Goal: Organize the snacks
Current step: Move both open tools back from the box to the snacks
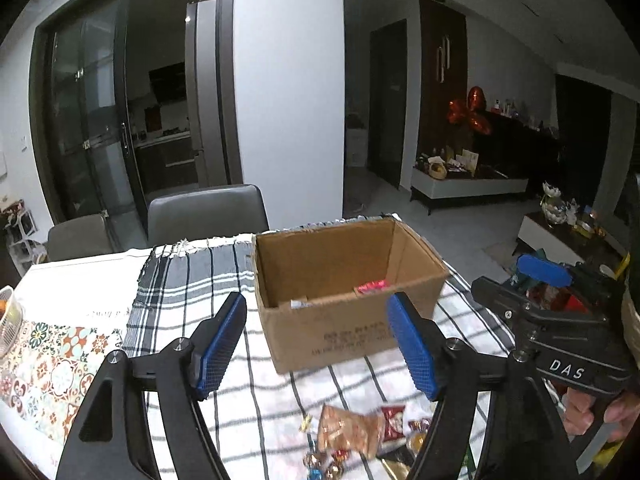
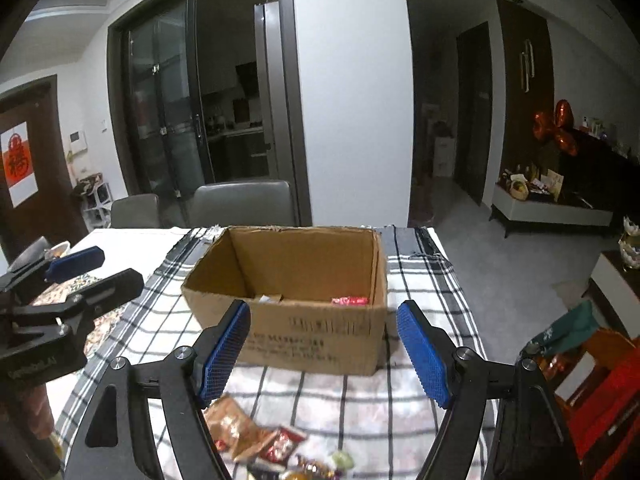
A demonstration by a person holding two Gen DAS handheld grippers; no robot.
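Note:
An open cardboard box (image 1: 344, 332) (image 2: 312, 332) stands on a black-and-white checked cloth (image 1: 184, 292) (image 2: 420, 288). Inside lie a red packet (image 1: 372, 287) (image 2: 349, 301) and a small white item (image 1: 301, 304) (image 2: 270, 298). A pile of loose snack packets (image 1: 360, 436) (image 2: 264, 444) lies on the cloth in front of the box. My left gripper (image 1: 316, 304) (image 2: 96, 270) hangs open above the pile, facing the box, with nothing between its blue pads. To its right, my right gripper (image 2: 323, 308) (image 1: 524, 280) is likewise open and empty.
Two grey chairs (image 1: 208, 212) (image 1: 80, 236) stand behind the table. A patterned mat (image 1: 52, 360) and a white basket (image 1: 8, 320) lie at the table's left. Red boxes (image 2: 608, 392) sit low on the right. A hand (image 1: 588, 416) grips the right tool.

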